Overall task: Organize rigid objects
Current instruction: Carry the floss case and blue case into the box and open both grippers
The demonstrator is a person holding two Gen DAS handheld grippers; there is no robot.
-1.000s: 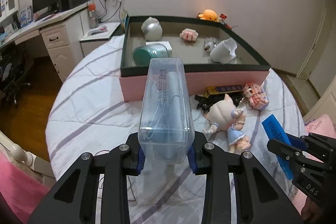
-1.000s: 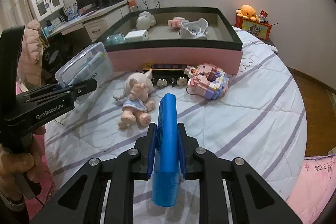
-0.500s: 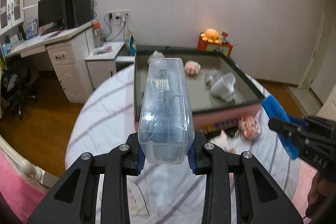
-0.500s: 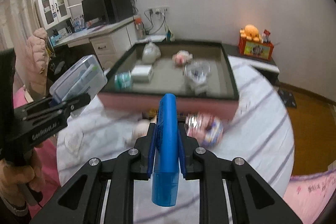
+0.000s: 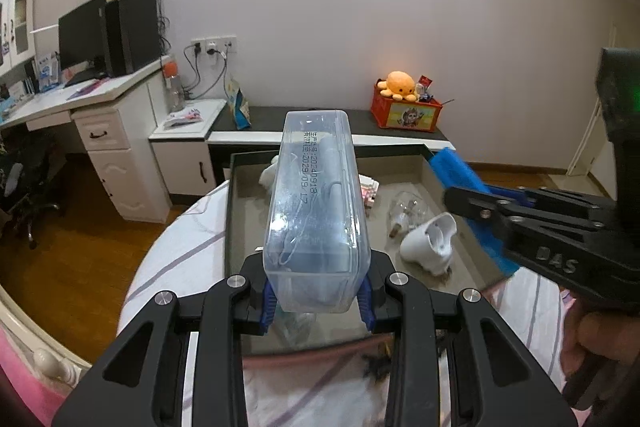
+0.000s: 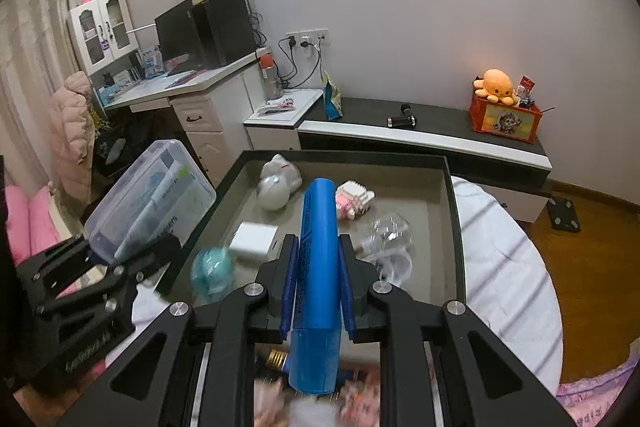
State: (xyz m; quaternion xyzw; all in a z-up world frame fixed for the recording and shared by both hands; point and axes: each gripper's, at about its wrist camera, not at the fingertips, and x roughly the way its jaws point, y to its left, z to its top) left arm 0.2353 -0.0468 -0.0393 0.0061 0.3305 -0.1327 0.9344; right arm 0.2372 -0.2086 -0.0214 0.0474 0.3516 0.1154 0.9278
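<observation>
My left gripper [image 5: 316, 301] is shut on a clear plastic case [image 5: 316, 211] and holds it above the near left part of the dark-rimmed box [image 5: 230, 227]. The case also shows in the right wrist view [image 6: 150, 199]. My right gripper [image 6: 318, 291] is shut on a flat blue box [image 6: 318, 267] and holds it over the box's [image 6: 458, 227] near edge. The blue box shows at right in the left wrist view [image 5: 464, 187]. The box holds a white cup [image 5: 430, 241], a teal jar [image 6: 210, 273], a white carton [image 6: 254, 239], a pink block toy [image 6: 354, 201] and a white figure [image 6: 276, 181].
The box sits on a round bed with a striped white cover [image 6: 504, 267]. Small toys lie blurred by the box's near side [image 6: 360, 403]. A white desk [image 5: 108, 131] and low cabinet [image 6: 420, 139] stand beyond. An orange plush [image 5: 398, 85] sits on a red crate.
Both grippers rose and moved forward from over the bed cover to above the box, each still gripping its object. The toys on the bed dropped out of the left wrist view.
</observation>
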